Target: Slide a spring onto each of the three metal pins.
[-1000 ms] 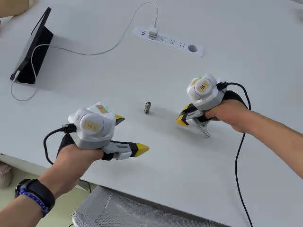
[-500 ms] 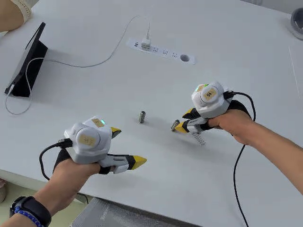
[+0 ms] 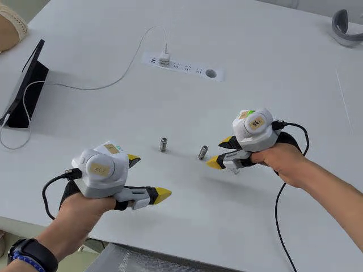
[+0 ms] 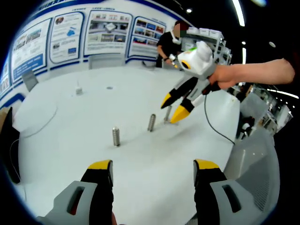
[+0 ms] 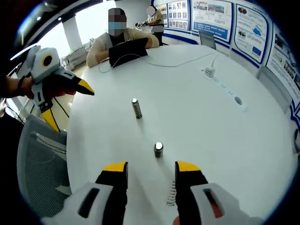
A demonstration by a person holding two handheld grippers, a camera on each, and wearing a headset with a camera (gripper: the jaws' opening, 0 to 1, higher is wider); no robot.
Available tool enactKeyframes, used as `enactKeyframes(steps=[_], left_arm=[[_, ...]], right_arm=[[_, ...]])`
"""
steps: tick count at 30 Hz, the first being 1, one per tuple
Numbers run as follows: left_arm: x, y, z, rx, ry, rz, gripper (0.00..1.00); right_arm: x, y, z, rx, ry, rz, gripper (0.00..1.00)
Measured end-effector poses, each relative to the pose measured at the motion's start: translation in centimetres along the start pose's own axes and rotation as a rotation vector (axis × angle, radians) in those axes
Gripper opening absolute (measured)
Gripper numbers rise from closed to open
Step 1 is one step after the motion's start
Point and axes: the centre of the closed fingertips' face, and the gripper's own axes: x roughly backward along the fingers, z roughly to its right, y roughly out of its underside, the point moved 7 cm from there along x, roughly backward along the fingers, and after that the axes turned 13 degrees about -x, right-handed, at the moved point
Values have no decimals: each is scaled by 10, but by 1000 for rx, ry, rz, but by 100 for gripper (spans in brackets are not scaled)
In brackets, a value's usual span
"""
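A spring [image 5: 172,193] is seen lying between the parted, empty jaws of the right gripper [image 5: 151,168], just behind a pin [image 5: 158,149]; the left gripper [image 4: 153,165] is likewise held parted and empty.

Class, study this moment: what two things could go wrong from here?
The near pin stands on its own just ahead of the open right gripper; a nudge might topple it. The loose spring lies beside that gripper's jaw and could be knocked or rolled away before it is grasped.
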Motion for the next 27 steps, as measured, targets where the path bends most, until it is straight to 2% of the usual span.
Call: enactKeyframes(steps=[7,17,27], left_arm=[[1,-3,-2,-6,-7,0,71],[0,-5,0,-8,-5,-1,71],[1,-8,-1,-9,-15,3,72]], right_arm=[[11,11,-4,-62,-12,84,45],[19,27,-6,-112,-8,123,50],[31,35,-10,-184,2,225,55]])
